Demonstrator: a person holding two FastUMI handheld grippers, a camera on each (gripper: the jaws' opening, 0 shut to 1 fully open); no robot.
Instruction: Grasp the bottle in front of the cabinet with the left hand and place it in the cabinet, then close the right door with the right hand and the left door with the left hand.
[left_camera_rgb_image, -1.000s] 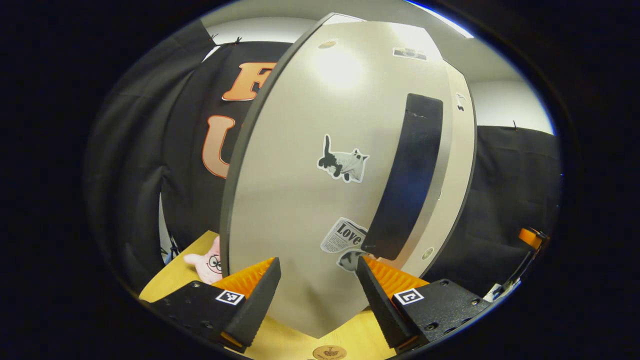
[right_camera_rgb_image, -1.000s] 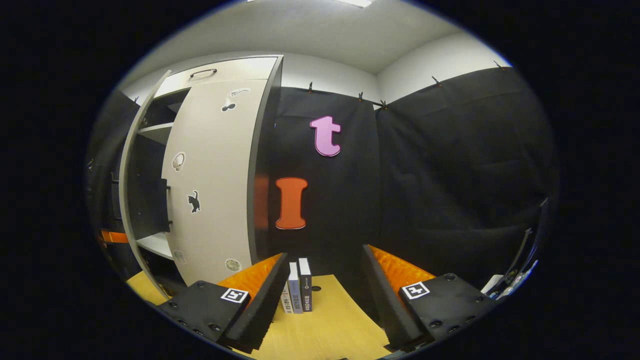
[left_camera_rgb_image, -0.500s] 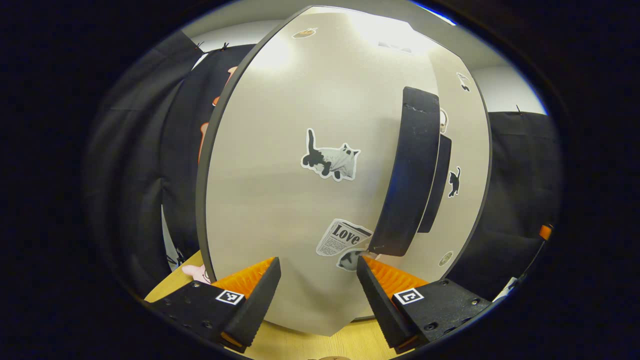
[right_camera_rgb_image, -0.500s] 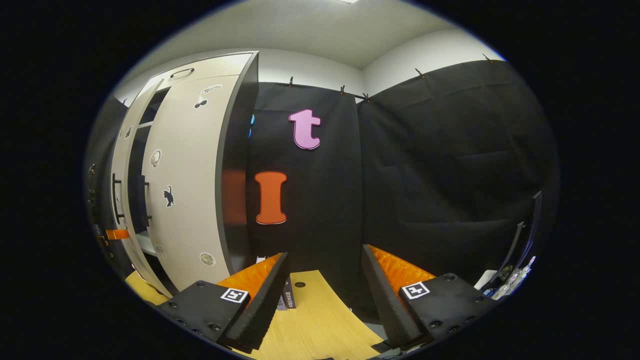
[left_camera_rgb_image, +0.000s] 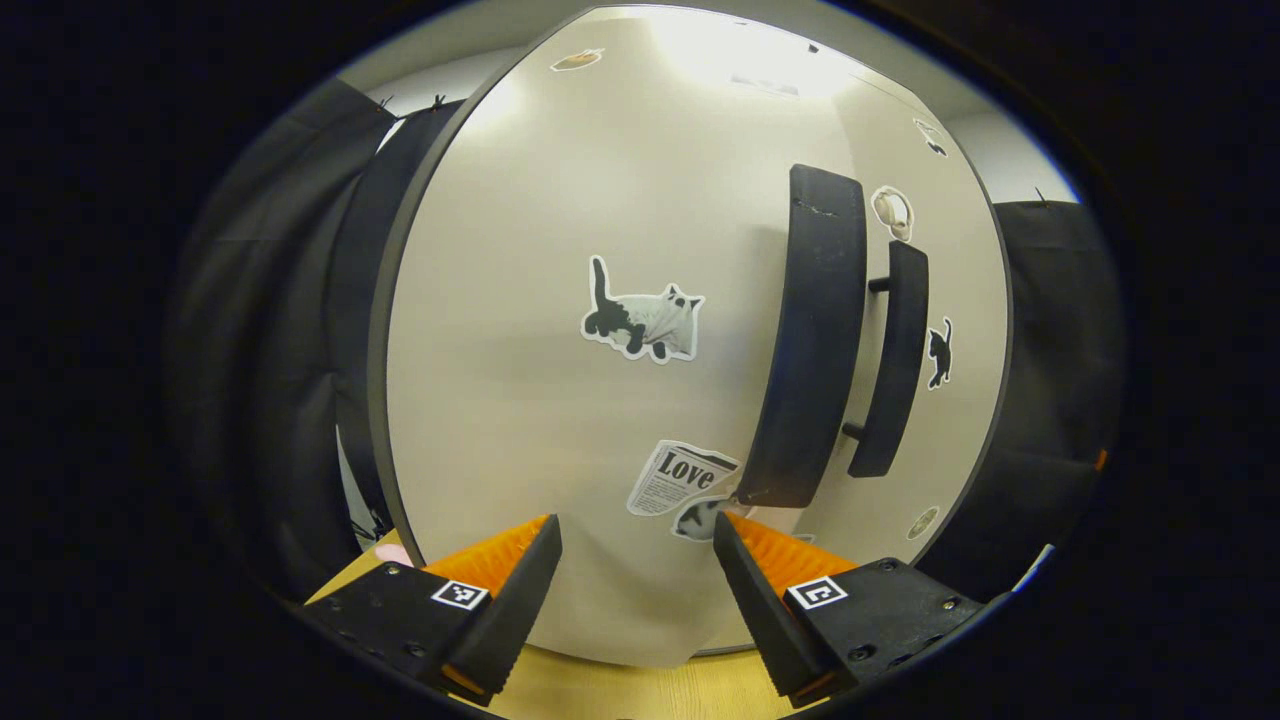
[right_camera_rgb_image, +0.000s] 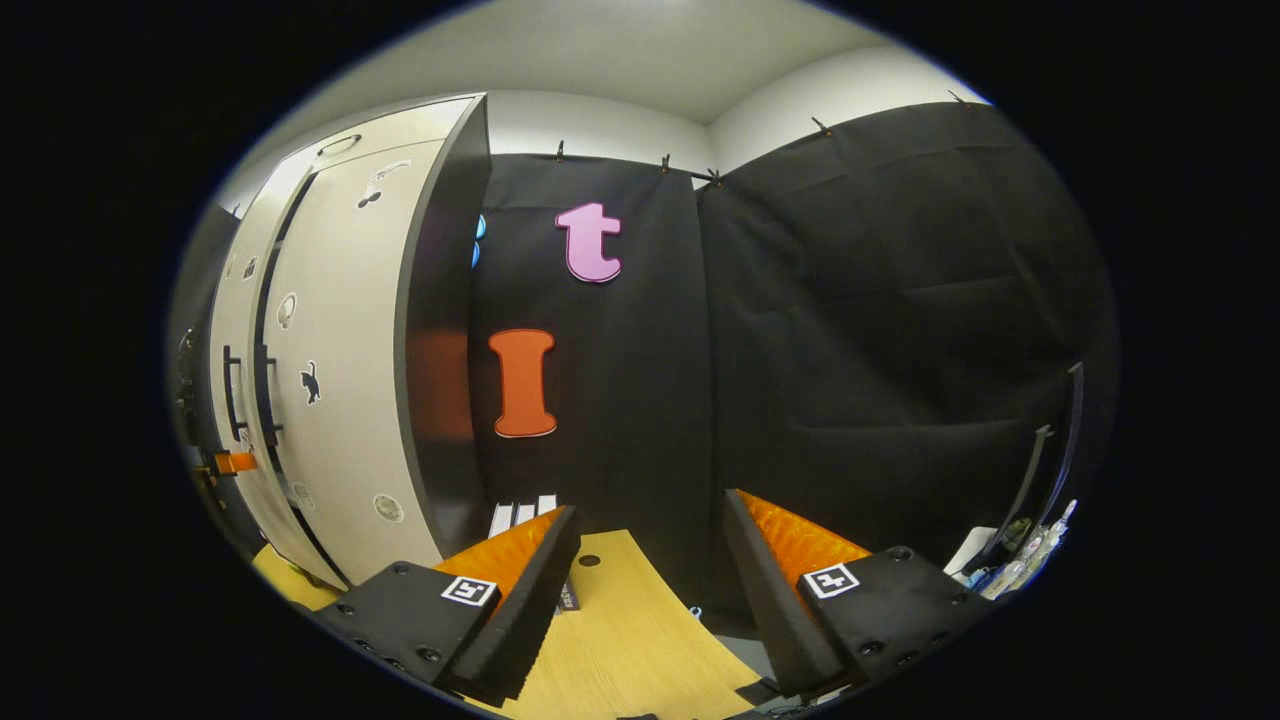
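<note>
Left gripper (left_camera_rgb_image: 637, 570): jaws released, nothing between them, nose right up against the left door (left_camera_rgb_image: 560, 400); contact can't be confirmed. Its handle (left_camera_rgb_image: 815, 340) sits just right of the jaws, so this reads as a flat push on the panel rather than a pull. The right door (left_camera_rgb_image: 955, 330) beyond lines up nearly flush, handles side by side.

Right gripper (right_camera_rgb_image: 645, 580): jaws also released, empty, hanging over the bench (right_camera_rgb_image: 630, 650), well clear right of the cabinet (right_camera_rgb_image: 340, 380), probably parked out of the door's swing.

Bottle: presumably inside behind the doors, hidden.
</note>
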